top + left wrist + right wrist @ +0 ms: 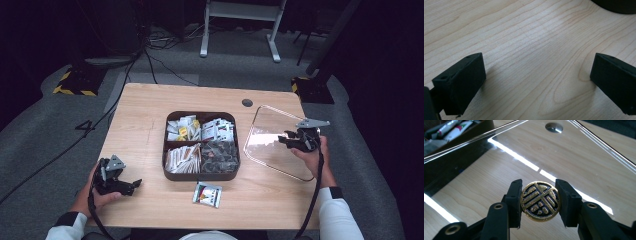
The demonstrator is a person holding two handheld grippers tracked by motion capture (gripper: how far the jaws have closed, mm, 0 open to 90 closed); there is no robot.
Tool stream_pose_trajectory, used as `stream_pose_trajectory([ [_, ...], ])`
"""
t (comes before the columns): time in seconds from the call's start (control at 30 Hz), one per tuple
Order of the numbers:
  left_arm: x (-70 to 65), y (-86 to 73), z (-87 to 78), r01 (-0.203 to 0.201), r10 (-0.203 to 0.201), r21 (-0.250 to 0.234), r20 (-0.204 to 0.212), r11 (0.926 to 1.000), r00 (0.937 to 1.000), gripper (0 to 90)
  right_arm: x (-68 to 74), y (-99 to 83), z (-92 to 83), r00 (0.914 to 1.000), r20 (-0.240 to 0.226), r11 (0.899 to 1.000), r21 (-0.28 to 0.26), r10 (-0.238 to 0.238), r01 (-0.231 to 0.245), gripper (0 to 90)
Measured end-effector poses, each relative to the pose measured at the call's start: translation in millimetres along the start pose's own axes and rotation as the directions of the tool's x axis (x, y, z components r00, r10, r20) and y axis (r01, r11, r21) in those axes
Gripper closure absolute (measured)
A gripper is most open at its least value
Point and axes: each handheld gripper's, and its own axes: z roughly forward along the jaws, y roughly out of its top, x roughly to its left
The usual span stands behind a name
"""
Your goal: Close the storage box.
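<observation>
Grey carpet and dark stands surround the light wooden table [150, 115] where you work. To the left of your right gripper [295, 140] stands a dark brown box [201, 176] with four compartments full of small packets, and between this box and your body one loose packet [207, 194] lies flat on the wood. Beyond the right gripper, near the far edge, a small round metal cap [554, 127] sits in the tabletop. Your right gripper holds the clear lid [272, 135] by its round gold-and-black knob [540, 201]: the two black jaws are about half closed and their pads press on both sides of the knob. In the high view the lid is tilted, with its near edge low by the table and its far edge higher, just to the right of the box and not over it. Your left gripper [131, 185] rests low over bare wood, well apart from the lid, at the near left corner of the table. Its jaws stand wide apart with nothing between them, and the box edge [616, 6] is beyond them.
</observation>
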Motion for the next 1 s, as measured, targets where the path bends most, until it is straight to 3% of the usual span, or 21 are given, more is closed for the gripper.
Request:
stream_pose_trajectory([
  [0.5,-0.1,0.0,0.0,0.002,-0.002,0.0,-0.001,1.0,1.0,0.3,11.6,35.2,-18.6,0.9993,-0.006,0.997,-0.066,-0.038,0.038,59.4],
  [1.0,-0.7,0.2,0.2,0.006,-0.006,0.0,-0.006,1.0,1.0,0.3,34.9,67.3,-14.6,0.9951,-0.037,0.992,-0.085,-0.092,0.089,59.4],
])
